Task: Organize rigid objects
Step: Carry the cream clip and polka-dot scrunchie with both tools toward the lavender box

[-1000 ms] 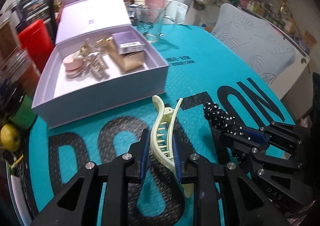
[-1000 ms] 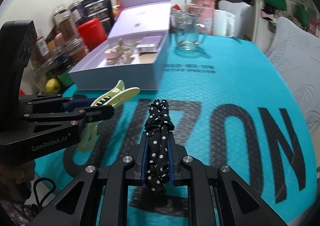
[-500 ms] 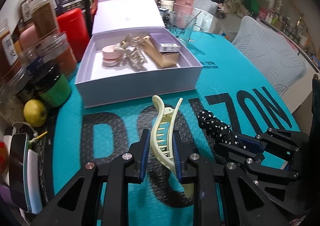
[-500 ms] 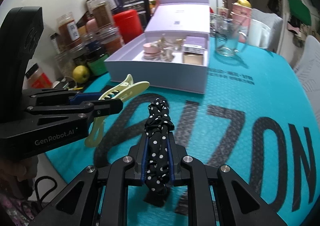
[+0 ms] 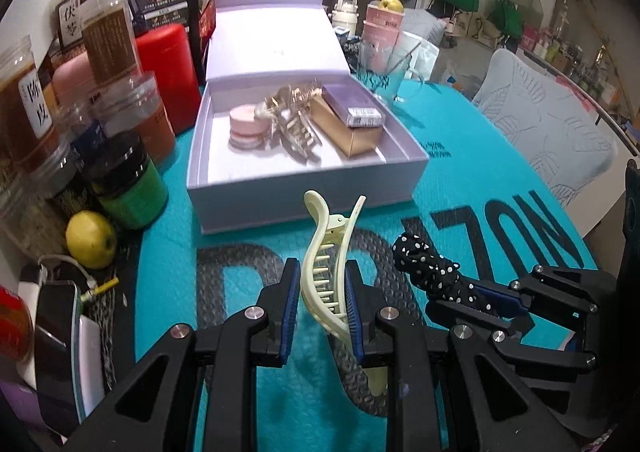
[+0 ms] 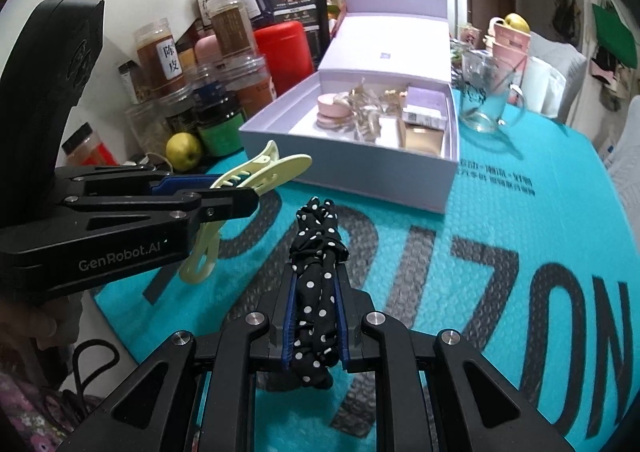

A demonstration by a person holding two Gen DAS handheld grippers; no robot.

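The open lavender box (image 5: 304, 192) holds 2 pink compacts (image 5: 248, 126), gold clips (image 5: 294, 128) and 2 cartons (image 5: 352, 124). Nearer, the left gripper (image 5: 322, 292) clamps a yellow claw clip (image 5: 326, 252); the right gripper (image 6: 316, 304) clamps a polka-dot scrunchie (image 6: 316, 252).

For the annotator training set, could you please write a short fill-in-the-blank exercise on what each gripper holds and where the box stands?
1. The left gripper is shut on a pale yellow ____ clip.
2. The right gripper is shut on a black scrunchie with white ____.
3. The lilac box ahead has its lid ____.
4. Beside the jars lies a yellow-green ____.

Missing words: hair; dots; open; apple
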